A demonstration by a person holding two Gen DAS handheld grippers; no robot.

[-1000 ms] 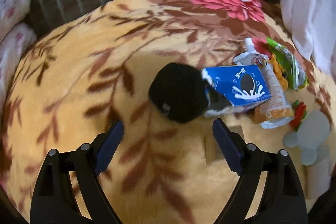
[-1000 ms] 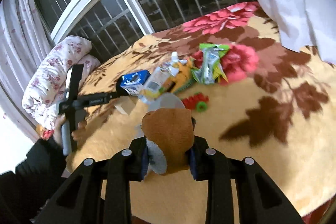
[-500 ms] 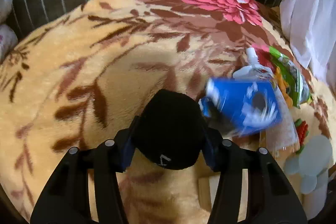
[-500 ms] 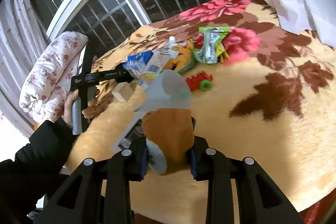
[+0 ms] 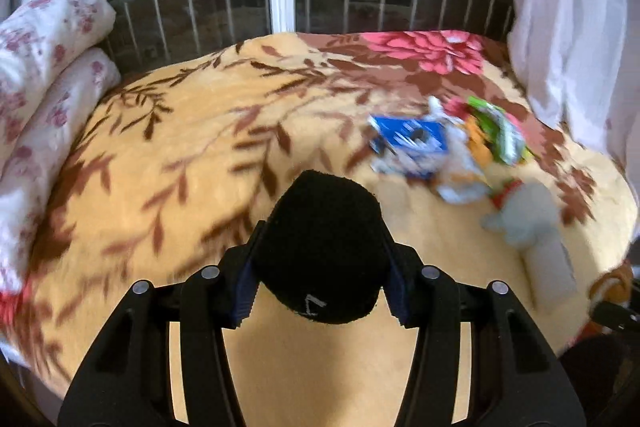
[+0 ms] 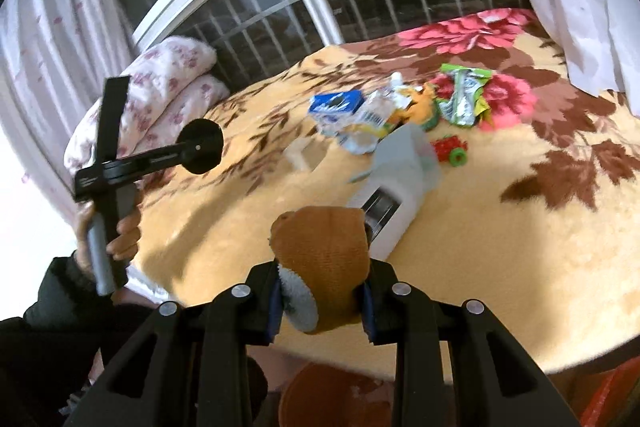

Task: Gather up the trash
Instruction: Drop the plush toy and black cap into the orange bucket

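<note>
The left gripper (image 5: 320,267), wide open above it a second ago, now clamps the black rolled sock (image 5: 322,247) and has lifted it off the bed (image 5: 180,155). The right gripper (image 6: 322,291) still pinches a brown sock (image 6: 324,251). Farther off, the blue carton (image 5: 408,141) and wrappers (image 5: 492,131) remain on the blanket, likely next to collect.

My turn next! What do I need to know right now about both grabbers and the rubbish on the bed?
Left gripper: jaws shut on a black sock, lifted off the blanket.
Right gripper: jaws shut on a brown sock, held over the near edge of the bed.
On the blanket: blue carton, crumpled white pouch, orange wrapper, green wrapper, red-and-green plastic piece, white box.
Done: two socks picked up.
Left: drop them off, then gather the wrapper pile. No bin is in view.
</note>
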